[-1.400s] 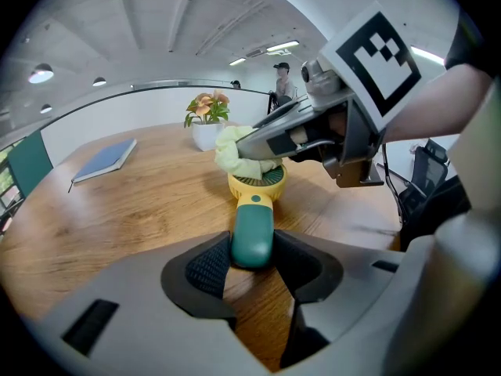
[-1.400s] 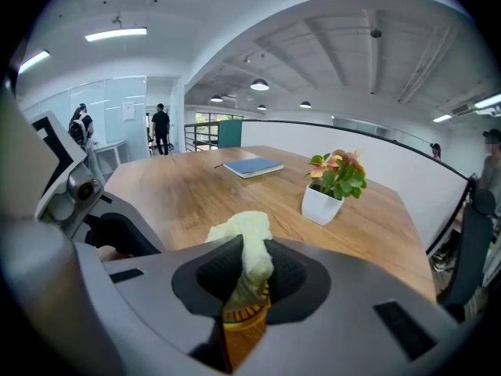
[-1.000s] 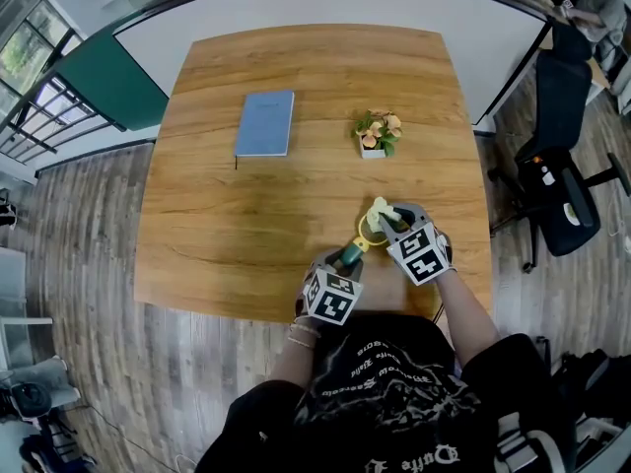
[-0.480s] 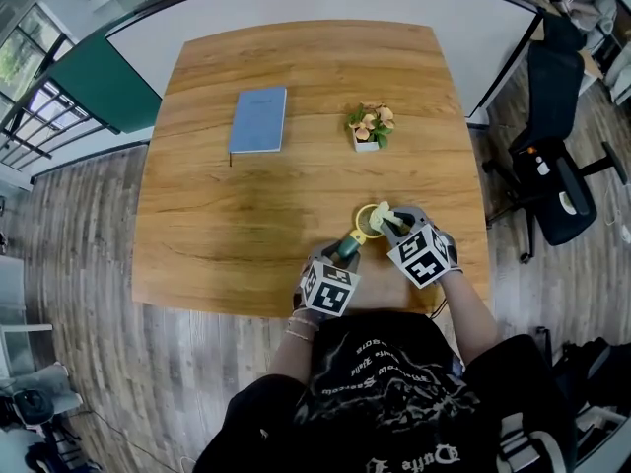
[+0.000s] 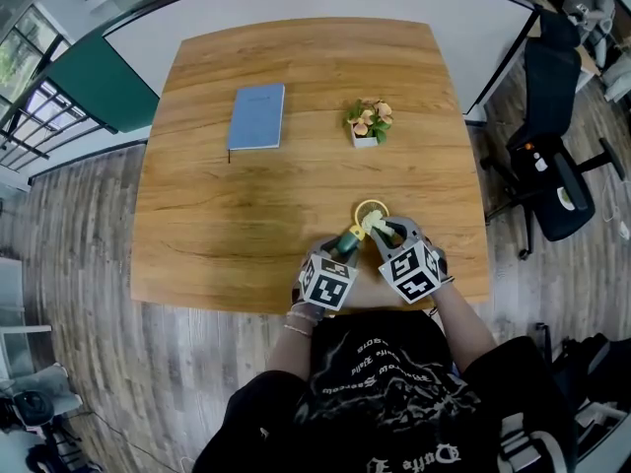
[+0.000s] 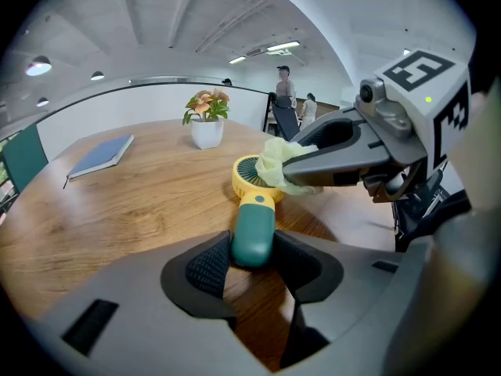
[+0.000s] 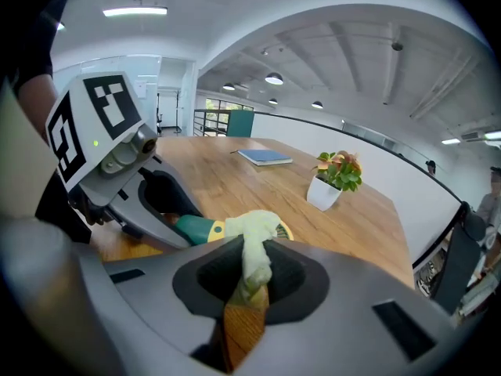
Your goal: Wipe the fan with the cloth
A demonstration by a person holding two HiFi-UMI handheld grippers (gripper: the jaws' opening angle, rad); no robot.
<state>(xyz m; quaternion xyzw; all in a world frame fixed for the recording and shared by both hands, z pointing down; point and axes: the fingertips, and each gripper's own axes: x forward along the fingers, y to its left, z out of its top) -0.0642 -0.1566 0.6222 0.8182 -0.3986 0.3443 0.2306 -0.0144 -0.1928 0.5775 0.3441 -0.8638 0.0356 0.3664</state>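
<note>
A small hand fan lies on the table near its front edge: a dark green handle and a round yellow head. My left gripper is shut on the handle. My right gripper is shut on a pale yellow-green cloth, whose bunched end rests on the fan's head. In the head view the cloth covers the near right part of the head, and the left gripper and right gripper stand side by side.
A blue notebook lies at the back left of the wooden table. A small potted plant stands at the back, right of centre. A black office chair stands on the floor to the right.
My right gripper has slid the cloth leftward and nearer across the fan's head, closer to the left gripper. The left gripper and the fan's handle have kept still.
</note>
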